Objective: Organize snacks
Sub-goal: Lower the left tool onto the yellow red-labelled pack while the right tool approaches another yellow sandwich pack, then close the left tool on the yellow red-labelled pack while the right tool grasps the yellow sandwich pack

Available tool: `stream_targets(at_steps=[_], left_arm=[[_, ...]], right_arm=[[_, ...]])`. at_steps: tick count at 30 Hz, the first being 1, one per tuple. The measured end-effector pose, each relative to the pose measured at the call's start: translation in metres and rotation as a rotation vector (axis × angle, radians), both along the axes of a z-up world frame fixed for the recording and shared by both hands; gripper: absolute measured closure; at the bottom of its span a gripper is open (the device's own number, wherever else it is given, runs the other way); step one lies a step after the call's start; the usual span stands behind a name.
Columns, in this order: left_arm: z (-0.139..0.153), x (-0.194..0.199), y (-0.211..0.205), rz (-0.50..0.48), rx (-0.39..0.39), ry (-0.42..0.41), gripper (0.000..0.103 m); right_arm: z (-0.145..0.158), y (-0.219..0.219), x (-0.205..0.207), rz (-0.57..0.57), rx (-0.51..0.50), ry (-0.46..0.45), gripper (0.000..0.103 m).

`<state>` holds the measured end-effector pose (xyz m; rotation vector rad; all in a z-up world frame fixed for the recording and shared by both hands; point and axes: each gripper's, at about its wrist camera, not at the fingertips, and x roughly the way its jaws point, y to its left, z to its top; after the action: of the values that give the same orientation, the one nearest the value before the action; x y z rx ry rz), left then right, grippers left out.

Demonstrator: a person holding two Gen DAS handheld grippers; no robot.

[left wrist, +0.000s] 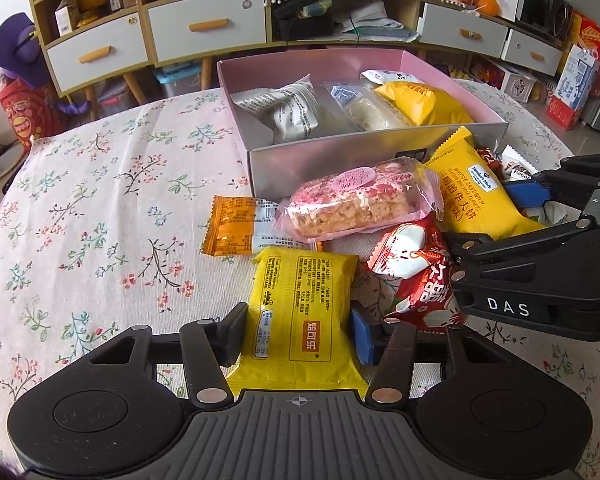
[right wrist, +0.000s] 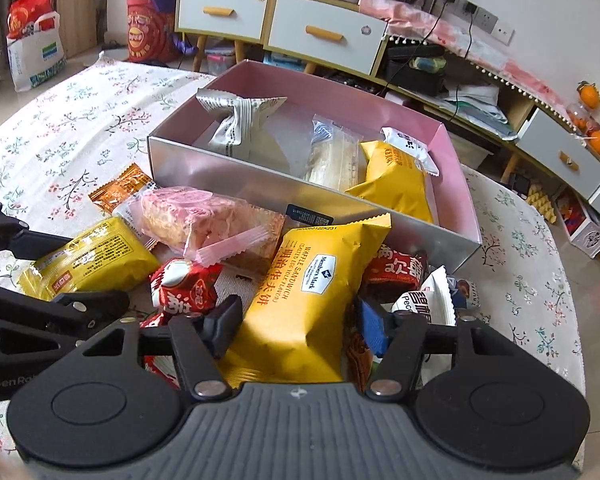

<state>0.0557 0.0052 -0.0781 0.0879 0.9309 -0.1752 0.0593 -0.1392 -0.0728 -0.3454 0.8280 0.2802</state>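
**Operator:** Nearest to my left camera, the left gripper [left wrist: 298, 338] pinches a small yellow plastic snack packet with red print [left wrist: 300, 312]; both pads press its sides, near its lower end.

**Colleague:** And the right one?

**Operator:** My right gripper [right wrist: 296, 326] is pressed on the bigger yellow waffle sandwich pouch [right wrist: 300, 300], also at the lower part. Both lie in the loose pile on the flowered tablecloth [left wrist: 100, 220], just before the open pink cardboard box [left wrist: 340, 160].

**Colleague:** How will they handle?

**Operator:** I judge them light, soft and puffed with air, with slippery film. The contents may crush, so I would hold the body gently, not the crimped edge. Beyond them lies a pink rice cake bar in clear wrap [left wrist: 356, 204], touching the box wall.
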Motion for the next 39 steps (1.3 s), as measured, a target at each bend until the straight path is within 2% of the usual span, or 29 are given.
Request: stream_targets(at_steps=[2,4,10,24,39], left_arm=[[0.001,0.0,0.001,0.006,-0.006,0.005,0.053],[0.001,0.001,0.002,0.014,-0.011,0.009,0.054],[0.005,0.002,0.008,0.037,-0.032,0.018,0.054],[0.018,0.001,0.017,0.064,-0.114,0.036,0.054],[0.044,0.001,0.029,0.098,-0.19,0.002,0.054]], right_arm=[[0.001,0.0,0.001,-0.01,-0.005,0.005,0.053],[0.003,-0.001,0.003,-0.025,-0.01,0.008,0.062],[0.008,-0.008,0.006,-0.056,0.041,0.044,0.067],[0.023,-0.024,0.013,-0.113,0.202,0.134,0.069],[0.049,-0.042,0.011,-0.147,0.34,0.157,0.069]])
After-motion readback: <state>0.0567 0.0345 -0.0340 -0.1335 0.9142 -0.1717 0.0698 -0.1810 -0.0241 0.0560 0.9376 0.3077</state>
